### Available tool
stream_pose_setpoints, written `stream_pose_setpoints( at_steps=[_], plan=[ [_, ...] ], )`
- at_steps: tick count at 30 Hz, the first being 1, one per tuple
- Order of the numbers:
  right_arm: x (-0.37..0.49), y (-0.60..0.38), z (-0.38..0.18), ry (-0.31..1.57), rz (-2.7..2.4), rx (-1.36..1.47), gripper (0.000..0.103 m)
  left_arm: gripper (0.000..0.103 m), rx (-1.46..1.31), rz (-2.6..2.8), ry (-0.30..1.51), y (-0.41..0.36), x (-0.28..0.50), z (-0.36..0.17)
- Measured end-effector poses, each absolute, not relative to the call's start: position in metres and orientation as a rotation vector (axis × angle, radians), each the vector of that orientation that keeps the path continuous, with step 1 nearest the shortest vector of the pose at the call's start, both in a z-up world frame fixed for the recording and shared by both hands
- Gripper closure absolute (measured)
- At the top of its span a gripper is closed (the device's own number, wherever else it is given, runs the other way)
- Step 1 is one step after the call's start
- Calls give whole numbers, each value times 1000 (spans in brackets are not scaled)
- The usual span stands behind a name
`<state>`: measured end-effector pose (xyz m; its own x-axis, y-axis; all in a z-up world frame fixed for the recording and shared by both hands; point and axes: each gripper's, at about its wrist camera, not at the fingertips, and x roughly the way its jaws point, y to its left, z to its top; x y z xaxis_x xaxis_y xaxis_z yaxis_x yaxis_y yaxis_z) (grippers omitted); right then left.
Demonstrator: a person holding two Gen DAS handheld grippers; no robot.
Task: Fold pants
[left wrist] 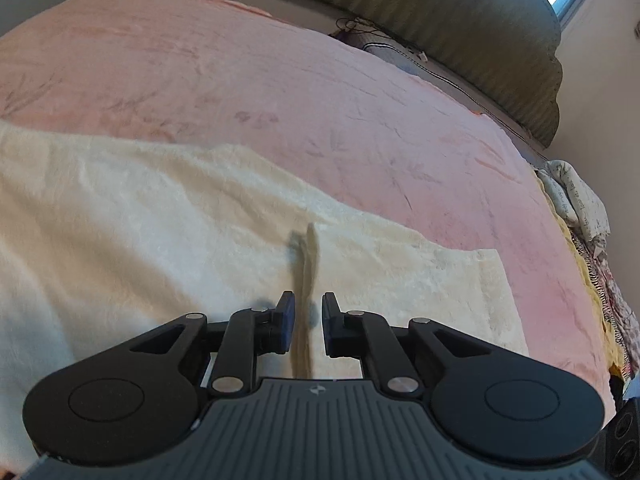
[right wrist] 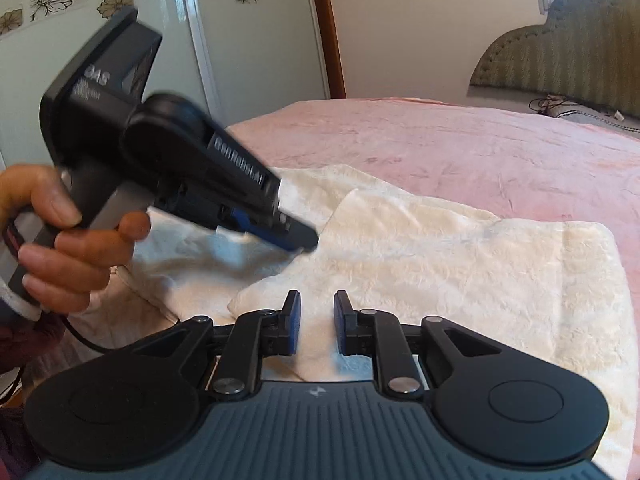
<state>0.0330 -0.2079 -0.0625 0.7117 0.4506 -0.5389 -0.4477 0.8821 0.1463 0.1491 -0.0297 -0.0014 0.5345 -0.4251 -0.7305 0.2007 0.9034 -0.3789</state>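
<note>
While both grippers gape, left gripper seemingly straddles a pants fold, right gripper near the edge.

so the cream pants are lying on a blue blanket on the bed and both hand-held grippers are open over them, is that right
Not quite: the blanket is pink, not blue, as both wrist views show. The rest stands: the cream pants lie on it on the bed, and the left hand-held gripper and right hand-held gripper are both open over them.
</note>
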Motion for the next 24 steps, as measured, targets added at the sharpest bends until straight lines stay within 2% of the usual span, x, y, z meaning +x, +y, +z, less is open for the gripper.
stream_pose_setpoints(
  at_steps=[2,3,5,6,12,17,24],
  plan=[
    [34,-207,-67,605,489,8,84,77,-216,-382,942,-43,160,-4],
    [36,-208,-66,605,486,21,83,77,-192,-372,954,-50,166,-9],
    [37,-211,-66,604,461,34,73,77,-176,-343,973,-58,174,-17],
    [36,-213,-65,604,447,45,71,77,-186,-338,969,-58,173,-17],
    [22,-210,-56,550,461,21,70,73,-119,-331,898,-43,142,-1],
    [25,-205,-62,585,470,13,70,54,-94,-266,861,-9,115,11],
    [22,-211,-55,562,426,40,70,52,-91,-339,852,-15,102,12]
  ],
)
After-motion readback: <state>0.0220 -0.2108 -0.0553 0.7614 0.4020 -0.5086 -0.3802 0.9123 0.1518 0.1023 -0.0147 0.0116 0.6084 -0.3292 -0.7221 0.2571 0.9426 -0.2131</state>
